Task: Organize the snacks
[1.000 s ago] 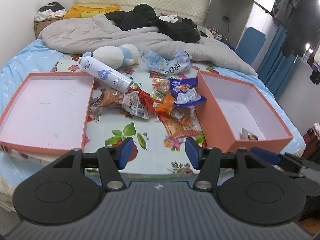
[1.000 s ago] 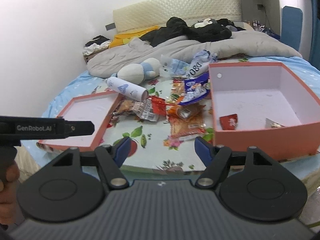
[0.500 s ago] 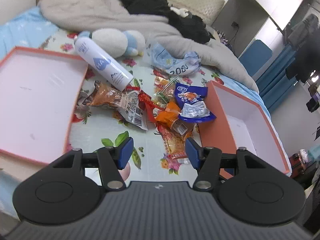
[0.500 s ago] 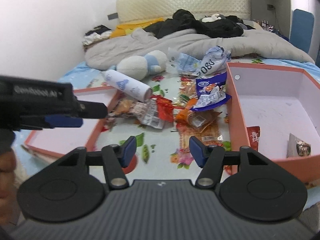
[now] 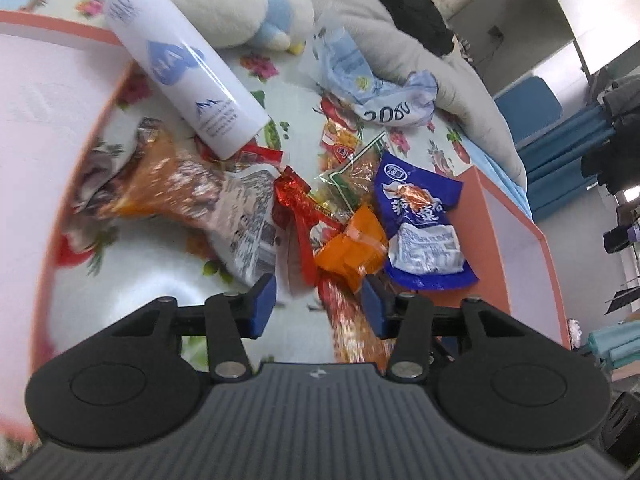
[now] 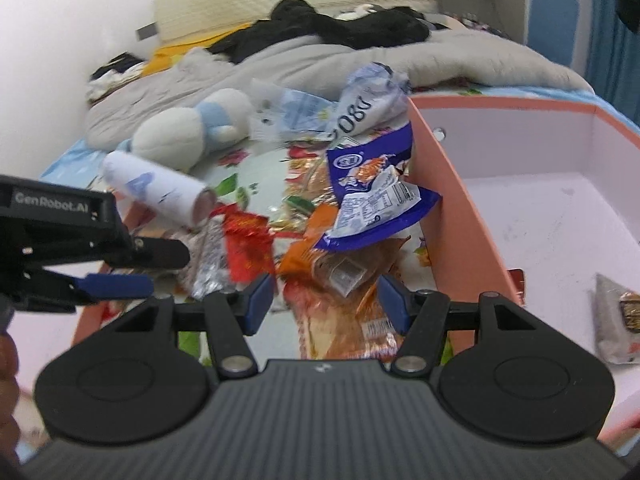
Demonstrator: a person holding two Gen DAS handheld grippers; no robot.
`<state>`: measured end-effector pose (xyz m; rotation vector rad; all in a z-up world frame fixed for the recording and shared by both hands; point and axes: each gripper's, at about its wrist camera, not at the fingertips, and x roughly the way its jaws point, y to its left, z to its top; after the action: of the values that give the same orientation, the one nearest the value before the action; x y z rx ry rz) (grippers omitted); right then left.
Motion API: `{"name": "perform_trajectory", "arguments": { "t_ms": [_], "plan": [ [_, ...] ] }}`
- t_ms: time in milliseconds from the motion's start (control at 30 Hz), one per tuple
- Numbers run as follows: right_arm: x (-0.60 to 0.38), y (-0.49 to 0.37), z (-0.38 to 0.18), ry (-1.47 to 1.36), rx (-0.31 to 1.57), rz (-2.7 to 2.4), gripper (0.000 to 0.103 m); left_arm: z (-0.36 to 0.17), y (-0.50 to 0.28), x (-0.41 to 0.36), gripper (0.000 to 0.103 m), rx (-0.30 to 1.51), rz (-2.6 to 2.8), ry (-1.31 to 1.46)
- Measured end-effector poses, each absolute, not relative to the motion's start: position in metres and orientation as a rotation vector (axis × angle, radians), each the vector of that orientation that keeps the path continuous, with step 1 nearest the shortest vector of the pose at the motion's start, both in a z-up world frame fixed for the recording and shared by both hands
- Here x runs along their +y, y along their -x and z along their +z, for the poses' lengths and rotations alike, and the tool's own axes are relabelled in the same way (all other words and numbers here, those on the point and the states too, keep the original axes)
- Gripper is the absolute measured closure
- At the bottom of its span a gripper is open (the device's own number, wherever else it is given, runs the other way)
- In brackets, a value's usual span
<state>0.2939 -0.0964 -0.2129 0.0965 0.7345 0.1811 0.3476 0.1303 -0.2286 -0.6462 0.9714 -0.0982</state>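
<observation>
Left tool (image 5: 318, 304) bears down on the snack pile w/ jaws apart, having just narrowed; red-orange wrapper ends lie between the pads (image 5: 262, 298), nothing gripped. Right tool (image 6: 326, 298) hovers over the same heap, jaws likewise spread and empty, above a flat orange packet (image 6: 344, 320). Just beyond left tool: an orange pouch (image 5: 352, 246), a red foil wrapper (image 5: 294, 196) and a blue packet (image 5: 424, 228) propped against the wall of the salmon box (image 6: 448, 200). A white bottle (image 5: 188, 68) lies farther back in the heap, a plush toy (image 5: 224, 4) behind it; a shallow lid (image 5: 36, 128) sits on the pile's opposite side from the box. Inside the box, two small packs (image 6: 616, 316) already rest. Step in hand, by the look of it: approach for a pick, early in the sort. Next move likely needs each tool to settle on one wrapper, clench, then carry it to the box w/o dragging neighbours.
</observation>
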Motion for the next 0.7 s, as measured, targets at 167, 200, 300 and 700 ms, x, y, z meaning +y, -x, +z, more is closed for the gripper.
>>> {"name": "perform_trajectory", "arguments": {
  "t_ms": [167, 200, 300, 700],
  "plan": [
    [-0.097, -0.323, -0.224, -0.138, 0.750, 0.164, 0.042, -0.254, -0.383, 0.132, 0.062, 1.029, -0.128, 0.676],
    [-0.097, -0.330, -0.225, -0.139, 0.768, 0.163, 0.042, -0.258, -0.389, 0.131, 0.063, 1.042, -0.130, 0.676],
    [-0.094, -0.344, -0.227, -0.143, 0.804, 0.171, 0.042, -0.270, -0.397, 0.131, 0.072, 1.072, -0.126, 0.686],
    [-0.106, -0.368, -0.229, -0.257, 0.863, 0.140, 0.047, -0.286, -0.409, 0.124, 0.096, 1.123, -0.099, 0.772]
  ]
}}
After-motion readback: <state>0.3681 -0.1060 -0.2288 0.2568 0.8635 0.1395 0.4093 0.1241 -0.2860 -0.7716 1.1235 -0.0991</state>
